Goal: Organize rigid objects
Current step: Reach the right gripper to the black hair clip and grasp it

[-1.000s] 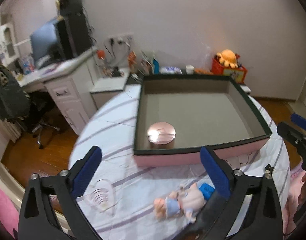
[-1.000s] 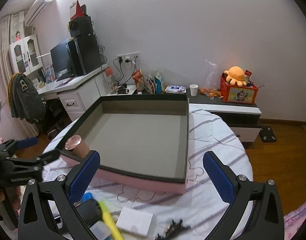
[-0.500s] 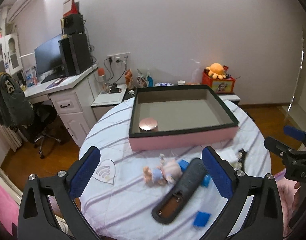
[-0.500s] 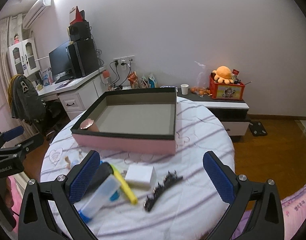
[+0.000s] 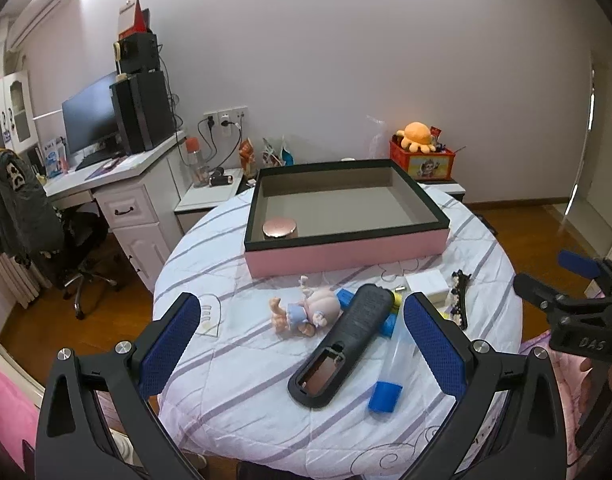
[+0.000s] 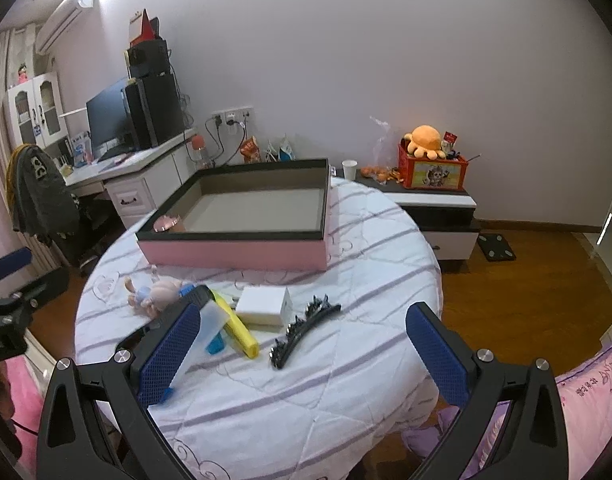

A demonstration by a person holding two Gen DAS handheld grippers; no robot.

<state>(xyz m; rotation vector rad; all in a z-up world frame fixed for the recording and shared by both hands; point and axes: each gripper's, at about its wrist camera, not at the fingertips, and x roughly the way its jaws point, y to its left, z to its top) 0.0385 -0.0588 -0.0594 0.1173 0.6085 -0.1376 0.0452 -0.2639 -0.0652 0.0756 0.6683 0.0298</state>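
Observation:
A shallow pink box with a dark rim sits at the far side of the round table, with a round pink compact in its near left corner. In front of it lie a small doll, a black remote, a clear tube with a blue cap, a yellow highlighter, a white box and a black hair clip. My left gripper hangs open above the doll and remote. My right gripper is open over the white box and clip. Both hold nothing.
The table wears a white striped cloth and drops off close to both grippers. A desk with a monitor and an office chair stand to the left. A low cabinet with an orange plush is behind on the right. Pink bedding lies near right.
Both grippers have drawn back and up from the pink box. The loose items in front of the box have come into view. Both stayed open.

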